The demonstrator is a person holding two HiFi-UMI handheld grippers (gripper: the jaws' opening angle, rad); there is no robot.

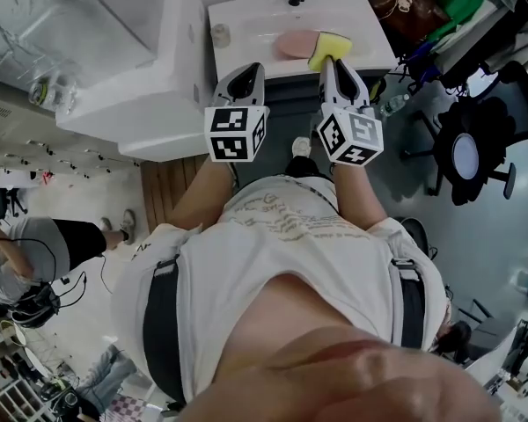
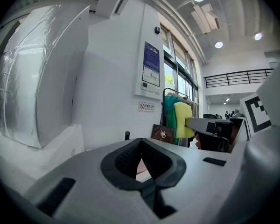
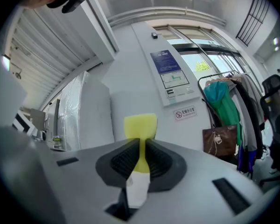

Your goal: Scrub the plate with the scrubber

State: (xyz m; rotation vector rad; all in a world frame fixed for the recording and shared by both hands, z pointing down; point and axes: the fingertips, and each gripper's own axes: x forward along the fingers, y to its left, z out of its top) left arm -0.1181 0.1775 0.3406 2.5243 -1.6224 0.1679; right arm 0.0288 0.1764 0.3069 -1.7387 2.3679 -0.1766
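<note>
Head view: blocky, seemingly spongy scrubber [image 1: 327,47]

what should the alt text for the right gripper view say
The right gripper has its jaws closed on a yellow scrubber, which sticks out past their tips. Behind it is a white wall with a blue notice, and a clothes rack with a brown bag stands at the right.

Yellow scrubber [image 3: 140,125], pink plate [image 1: 292,44], white sink [image 1: 246,16] — black-and-white square patterns on the marker cubes [image 1: 236,133].
</note>
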